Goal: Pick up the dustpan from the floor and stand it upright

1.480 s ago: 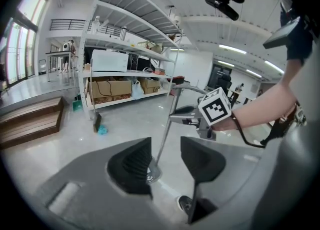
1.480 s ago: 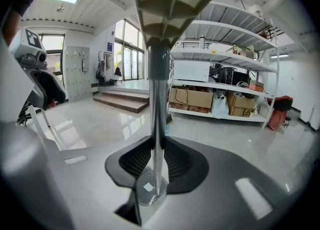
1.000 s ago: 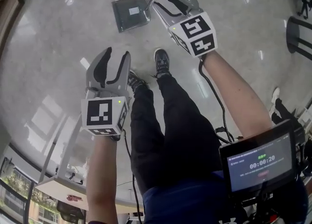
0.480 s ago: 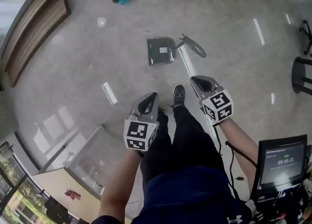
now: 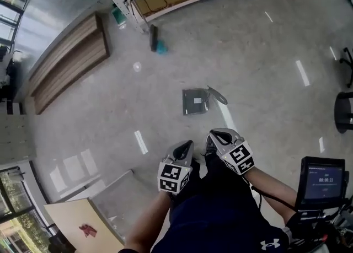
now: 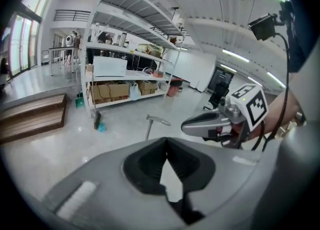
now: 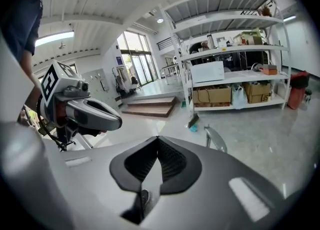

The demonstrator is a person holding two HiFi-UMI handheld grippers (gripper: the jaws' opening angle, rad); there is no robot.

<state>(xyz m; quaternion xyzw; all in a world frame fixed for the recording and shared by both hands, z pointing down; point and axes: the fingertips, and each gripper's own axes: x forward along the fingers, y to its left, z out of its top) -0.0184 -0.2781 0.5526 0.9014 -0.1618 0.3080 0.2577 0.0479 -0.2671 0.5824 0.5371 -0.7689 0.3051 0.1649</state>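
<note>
From the head, just above the frame's middle: the dustpan (image 5: 194, 102), pan down on the grey floor (image 5: 265, 70), well apart from both claws. Bears a white sticker, print too small to read.

Below it, at lower middle: the left gripper (image 5: 186, 146) and right gripper (image 5: 214, 135) side by side above the person's dark legs.

Only in the gripper views: each pair of jaws pressed together, nothing between them, bare floor past the black pads. Only there too: the handle (image 6: 156, 120) rising off the floor, just left of centre in the left gripper view, just right of centre in the right one.

Across the right gripper view's right half: shelving (image 7: 230, 48) with cardboard boxes (image 7: 212, 95) and a red bin (image 7: 300, 81); no legible print.

Only from the head, at lower right: a small screen (image 5: 325, 180) with a timer at 00:00:21. At the bottom edge: a white Under Armour logo (image 5: 270, 243) on the dark top.
</note>
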